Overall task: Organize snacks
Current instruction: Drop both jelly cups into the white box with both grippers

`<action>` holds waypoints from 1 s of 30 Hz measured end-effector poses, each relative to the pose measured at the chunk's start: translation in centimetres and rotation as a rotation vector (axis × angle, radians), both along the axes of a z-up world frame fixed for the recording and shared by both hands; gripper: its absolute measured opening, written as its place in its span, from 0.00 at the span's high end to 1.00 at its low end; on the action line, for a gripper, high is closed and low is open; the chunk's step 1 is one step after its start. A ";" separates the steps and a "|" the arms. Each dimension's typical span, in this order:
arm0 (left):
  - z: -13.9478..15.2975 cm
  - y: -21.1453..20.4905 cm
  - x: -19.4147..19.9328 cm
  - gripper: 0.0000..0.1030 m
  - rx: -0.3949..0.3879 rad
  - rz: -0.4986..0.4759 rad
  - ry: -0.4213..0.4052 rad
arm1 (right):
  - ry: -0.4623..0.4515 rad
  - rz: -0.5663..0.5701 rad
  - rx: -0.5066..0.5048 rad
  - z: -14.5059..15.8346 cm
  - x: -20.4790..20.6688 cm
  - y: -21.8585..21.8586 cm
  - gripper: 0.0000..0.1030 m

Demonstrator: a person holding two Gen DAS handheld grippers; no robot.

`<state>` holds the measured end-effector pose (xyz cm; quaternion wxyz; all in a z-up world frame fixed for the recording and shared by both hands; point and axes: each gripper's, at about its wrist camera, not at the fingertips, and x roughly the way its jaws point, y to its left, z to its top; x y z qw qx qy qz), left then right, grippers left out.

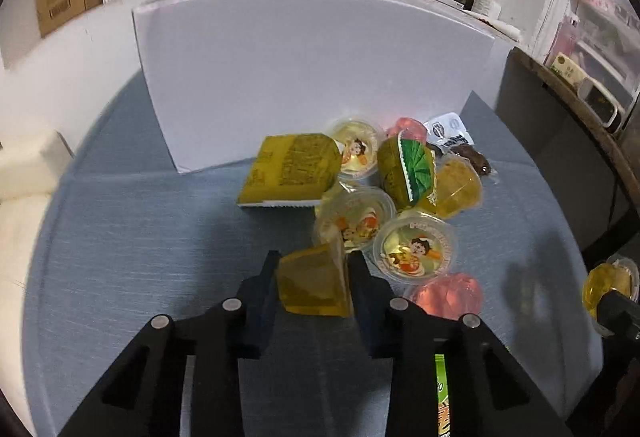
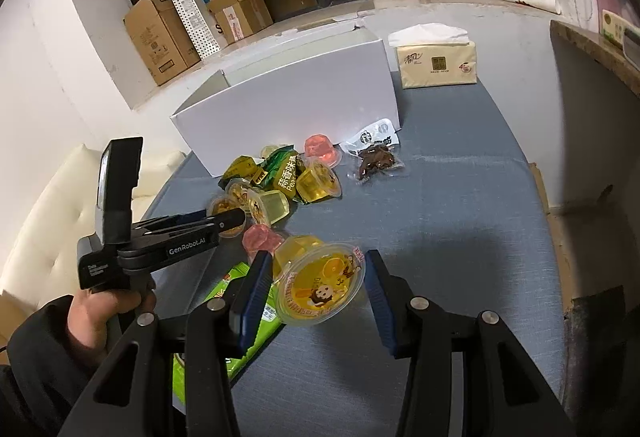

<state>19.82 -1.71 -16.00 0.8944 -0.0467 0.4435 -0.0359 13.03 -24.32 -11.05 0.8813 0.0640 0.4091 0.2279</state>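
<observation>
Left tongs point(image 1: 314, 277): gripping a yellow jelly cup point(image 1: 316, 287) lying on its side, the pads pressing on its two walls, right at the near edge of the snack pile.
Right tongs point(image 2: 316, 289): holding an orange-lidded jelly cup point(image 2: 320, 287) tilted between the blue pads point(image 2: 252, 297), clear of the desk point(image 2: 460, 221), off to the right of the left tongs.
Just beyond the left tongs: two lidded jelly cups point(image 1: 354, 223) are sitting touching each other, with a pink jelly point(image 1: 446, 295) just to the right and a yellow packet point(image 1: 288, 173) a little further ahead.
Under the right tongs: a green snack bag point(image 2: 240, 317) is lying flat on the desk.
Further out: a white box point(image 1: 312, 77) is standing open behind the pile, probably where the snacks are going; a dark vacuum-packed snack point(image 2: 374, 159) is lying near its right corner, and a tissue pack point(image 2: 436, 63) is sitting beyond that.
Handling: the cups are looking light, thin-walled and slick, so a hard squeeze could buckle them or burst the film lid.
Hold point: taking them across the side walls just below the rim seems safest, since the rim is stiffening the cup there.
</observation>
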 end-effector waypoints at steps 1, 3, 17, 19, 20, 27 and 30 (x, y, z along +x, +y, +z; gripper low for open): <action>0.2 -0.1 -0.2 0.66 0.004 -0.007 -0.007 | -0.001 0.002 0.001 0.0 0.0 0.1 0.50; 0.6 -0.2 -0.8 0.66 -0.006 -0.022 -0.017 | -0.005 0.010 0.004 0.0 -0.1 0.4 0.50; 9.8 2.2 -3.5 0.66 -0.051 -0.038 -0.234 | -0.084 0.071 0.007 3.7 1.8 3.1 0.50; 11.3 2.6 -2.6 0.66 -0.047 -0.037 -0.267 | -0.119 0.075 0.007 5.4 2.8 3.7 0.50; 12.1 2.8 -2.1 0.66 -0.043 -0.035 -0.281 | -0.138 0.080 0.011 6.2 3.4 4.0 0.50; 15.7 4.2 2.7 0.66 0.004 -0.003 -0.343 | -0.190 0.073 0.073 10.3 9.0 5.9 0.50; 16.3 4.5 5.0 0.66 0.013 -0.001 -0.346 | -0.177 0.067 0.081 11.1 12.0 6.7 0.50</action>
